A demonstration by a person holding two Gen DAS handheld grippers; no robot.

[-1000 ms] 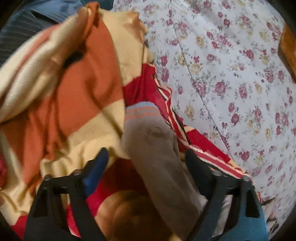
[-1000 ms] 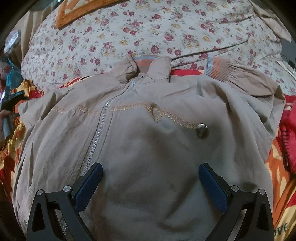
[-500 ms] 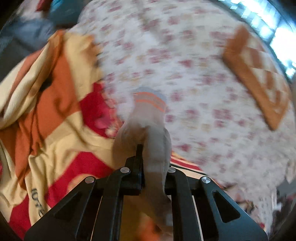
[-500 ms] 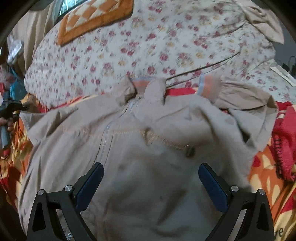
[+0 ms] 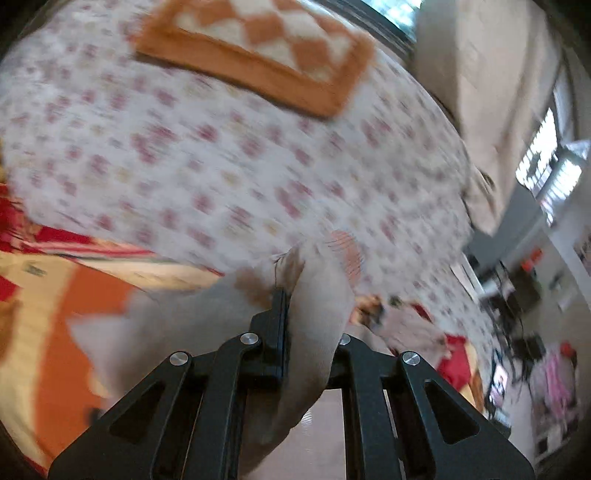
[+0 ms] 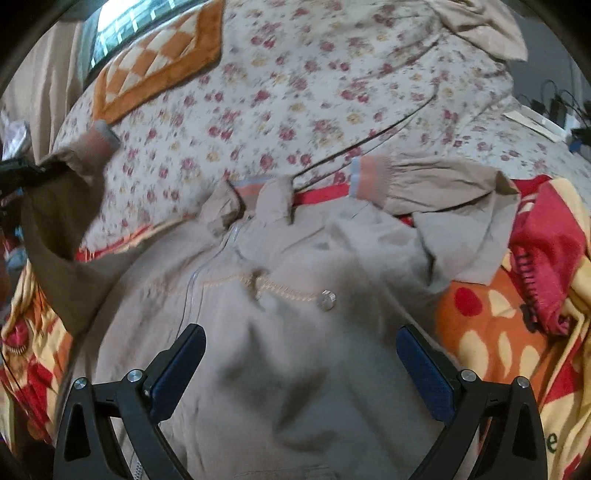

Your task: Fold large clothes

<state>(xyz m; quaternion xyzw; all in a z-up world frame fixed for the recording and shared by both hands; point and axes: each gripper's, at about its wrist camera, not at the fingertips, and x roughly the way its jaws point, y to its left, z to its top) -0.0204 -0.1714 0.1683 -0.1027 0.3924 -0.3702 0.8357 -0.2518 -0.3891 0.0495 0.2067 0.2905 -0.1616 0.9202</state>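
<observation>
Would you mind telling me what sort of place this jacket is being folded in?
Most likely a bedroom at home: the jacket lies on a bed with a floral sheet, a patterned blanket beneath it, and a window behind.

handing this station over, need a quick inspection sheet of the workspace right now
surface: bed with floral sheet; red, orange and yellow blanket under the job.
job's things: beige jacket spread front up, zipper closed as far as seen; one sleeve lying beside the collar, the other sleeve lifted off the bed.
clutter: orange checked pillow at the far end; small items beyond the bed, too blurred to name.
grippers: left gripper shut on the lifted sleeve; right gripper open, above the jacket front, gripping nothing.
cables: dark cables at the bed's far edge.
surroundings: window, curtains.
</observation>
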